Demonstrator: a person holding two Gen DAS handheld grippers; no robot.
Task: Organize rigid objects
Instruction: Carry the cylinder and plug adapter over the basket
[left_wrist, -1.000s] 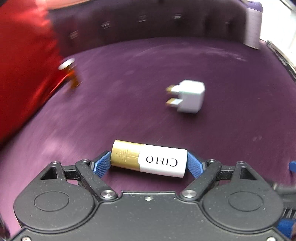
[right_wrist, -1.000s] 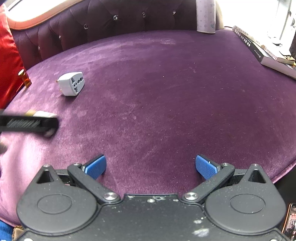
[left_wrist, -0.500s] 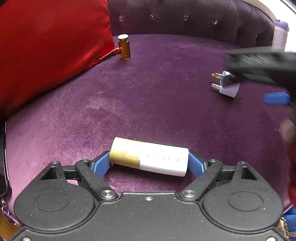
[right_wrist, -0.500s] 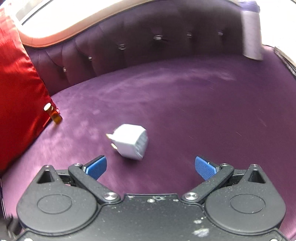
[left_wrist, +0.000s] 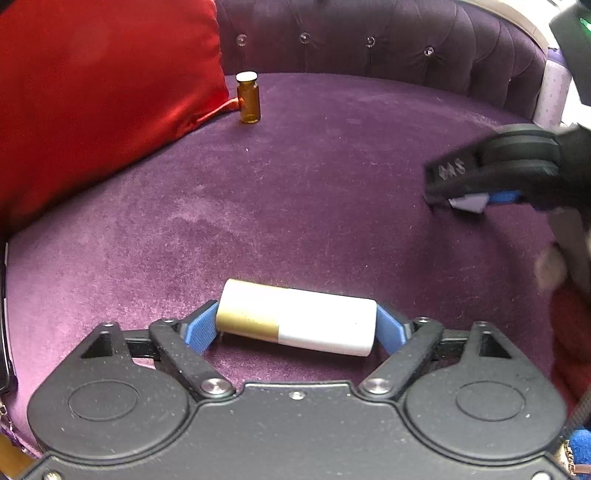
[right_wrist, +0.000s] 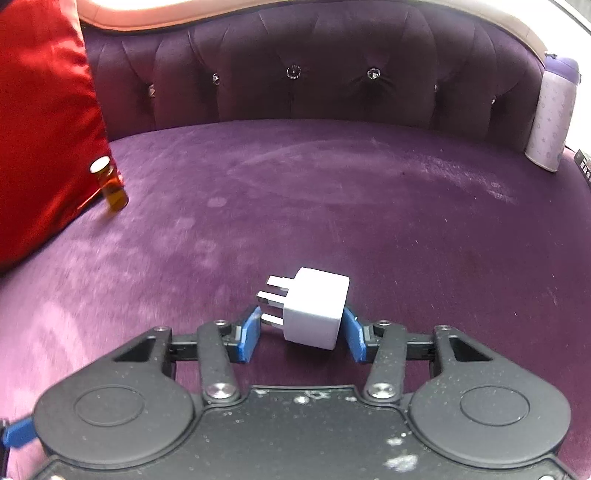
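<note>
While the left gripper (left_wrist: 295, 326) holds its jaws wide, both blue pads press the ends of a gold-and-white cylinder (left_wrist: 297, 321) lying crosswise between them, gold end at the left pad, white end at the right, over the front edge of the purple velvet seat (left_wrist: 314, 192). The right gripper's (right_wrist: 301, 334) jaws have just been closing and now stand narrow around a white plug adapter (right_wrist: 316, 312): the right pad is against the adapter's flat face, the left pad meets the tip of its lowest prong, prongs pointing left. Adapter sits near the seat's front edge, about mid-width in the right wrist view. In the left wrist view the right gripper (left_wrist: 476, 201) shows blurred at the seat's right edge, with a bit of the white adapter (left_wrist: 467, 202) under it. An amber glass vial (left_wrist: 248, 98) with a white cap stands upright at the back left of the seat, touching or just beside the corner of a red satin cushion (left_wrist: 99, 96). Tufted purple backrest (right_wrist: 314, 74) with crystal buttons runs along the rear edge. A pale lilac bottle (right_wrist: 552, 114) with a purple lid stands at the back right corner.
</note>
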